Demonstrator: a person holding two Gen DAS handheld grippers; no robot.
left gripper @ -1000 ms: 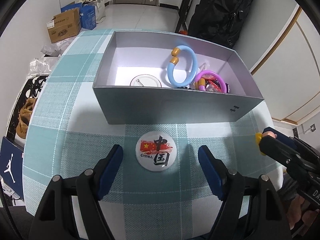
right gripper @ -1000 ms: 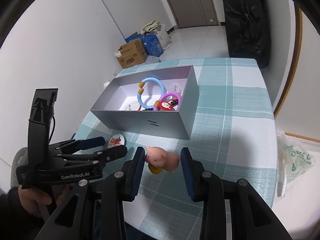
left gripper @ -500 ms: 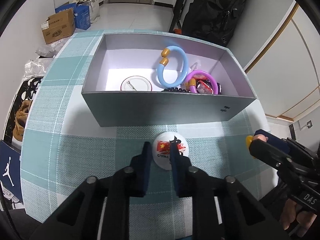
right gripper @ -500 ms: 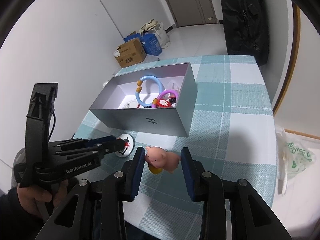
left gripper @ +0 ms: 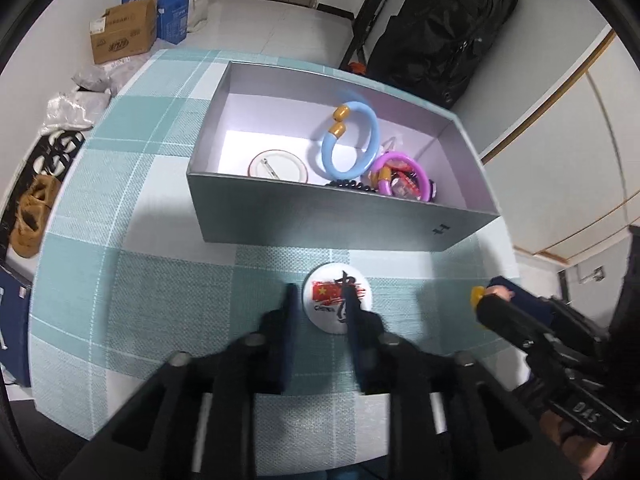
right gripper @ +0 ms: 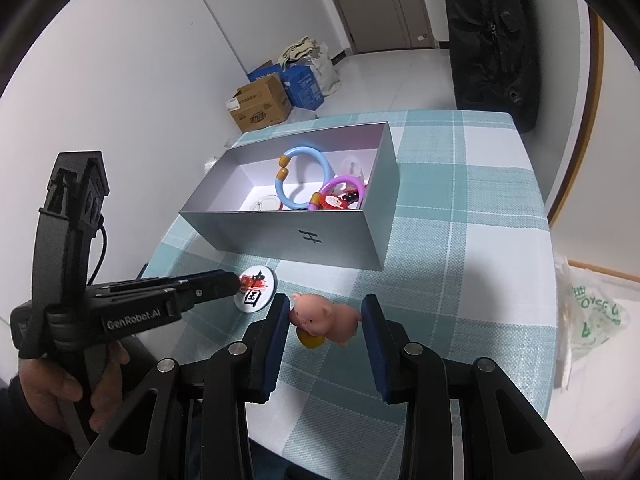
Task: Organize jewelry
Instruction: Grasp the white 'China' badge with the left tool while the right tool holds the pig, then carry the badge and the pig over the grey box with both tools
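The left hand-held gripper point(left gripper: 318, 312), jaws just reopening, straddles the flat, slippery round white badge point(left gripper: 337, 303); take its rim.

A black backpack point(left gripper: 436, 28) stands on the floor just past the table's far edge, leaning at the wall. Off the table's far left corner a brown cardboard box point(left gripper: 122, 30) sits on the pale floor with a blue box point(left gripper: 172, 14) touching it and a cloth bag point(right gripper: 306, 54) behind them. Brown shoes point(left gripper: 34, 208) lie on the floor by the left edge, and a white plastic bag with green print point(right gripper: 592, 316) lies below the right edge.
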